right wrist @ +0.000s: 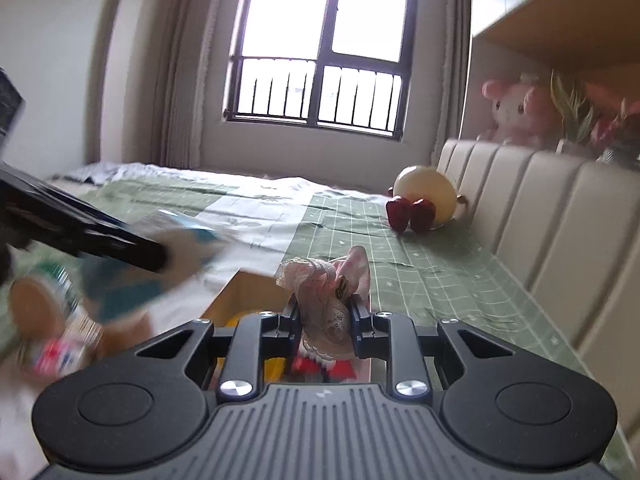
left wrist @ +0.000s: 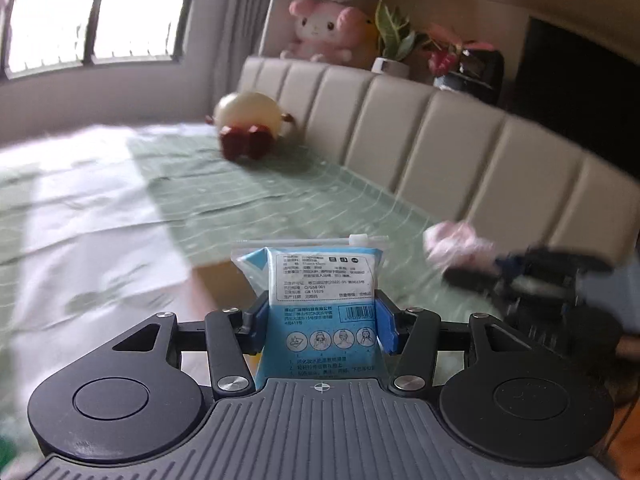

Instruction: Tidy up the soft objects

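Observation:
My left gripper (left wrist: 319, 312) is shut on a blue and white packet of face towels (left wrist: 316, 280) in a clear zip bag, held upright above the bed. My right gripper (right wrist: 325, 312) is shut on a bunched pink lace cloth (right wrist: 326, 292), held over an open cardboard box (right wrist: 240, 300). In the left wrist view the right gripper (left wrist: 472, 268) shows blurred at the right with the pink cloth (left wrist: 456, 246). In the right wrist view the left gripper (right wrist: 160, 258) shows blurred at the left with the blue packet (right wrist: 196, 236).
A green checked bedspread (right wrist: 420, 264) covers the bed. A cream round plush with red feet (right wrist: 424, 200) lies by the padded headboard (right wrist: 540, 208). A pink plush (left wrist: 320, 28) and potted plants (left wrist: 394, 40) sit on the ledge behind. Blurred items (right wrist: 60, 320) lie at the left.

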Demonstrator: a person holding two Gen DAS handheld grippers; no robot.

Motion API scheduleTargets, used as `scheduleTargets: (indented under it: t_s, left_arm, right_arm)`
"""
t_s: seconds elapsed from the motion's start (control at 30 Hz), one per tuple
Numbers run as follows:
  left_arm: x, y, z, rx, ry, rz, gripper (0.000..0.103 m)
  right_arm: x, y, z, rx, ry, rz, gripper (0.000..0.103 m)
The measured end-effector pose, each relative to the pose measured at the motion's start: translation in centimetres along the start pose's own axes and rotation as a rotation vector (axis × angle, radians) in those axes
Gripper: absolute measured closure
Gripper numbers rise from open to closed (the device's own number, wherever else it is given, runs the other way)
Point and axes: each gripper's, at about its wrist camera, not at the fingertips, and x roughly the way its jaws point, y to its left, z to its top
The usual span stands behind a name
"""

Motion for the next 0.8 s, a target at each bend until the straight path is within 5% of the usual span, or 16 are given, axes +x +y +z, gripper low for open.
scheduleTargets:
  t_s: [0.1, 0.17, 0.27, 0.33, 0.47, 0.57, 0.67, 0.8]
  left_arm:
    - [7.9, 4.6, 2.7, -0.213, 0.105, -0.032, 0.045]
    - [12.1, 7.0, 2.8, -0.308, 0.169, 0.020, 0.047]
    - [15.2, 7.7, 2.4, -0.236, 0.216, 0.116, 0.046]
    - [15.5, 7.5, 2.4, -0.211, 0.218, 0.108, 0.047]
    - [13.8, 6.7, 2.5, -0.184, 0.169, 0.055, 0.047]
    - [10.4, 6.0, 2.9, -0.157, 0.090, 0.046, 0.047]
    - [5.3, 5.6, 2.3, -0.136, 0.031, 0.033, 0.047]
    - [-3.6, 5.7, -0.8, -0.077, -0.021, 0.048, 0.047]
  right_arm:
    - [6.2, -2.2, 0.9, 0.126, 0.095, 0.047, 0.080]
    - [10.3, -2.8, 0.2, 0.186, 0.182, 0.063, 0.080]
    - [14.7, -2.3, -1.8, 0.155, 0.308, 0.067, 0.079]
    - [16.5, -1.7, -3.0, 0.128, 0.395, 0.095, 0.075]
    - [15.3, -2.1, -3.2, 0.151, 0.395, 0.096, 0.064]
    - [11.9, -3.3, -1.7, 0.227, 0.306, 0.112, 0.061]
    - [7.8, -3.1, 0.3, 0.221, 0.183, 0.074, 0.045]
    - [3.9, -1.0, 1.7, 0.202, 0.106, 0.081, 0.041]
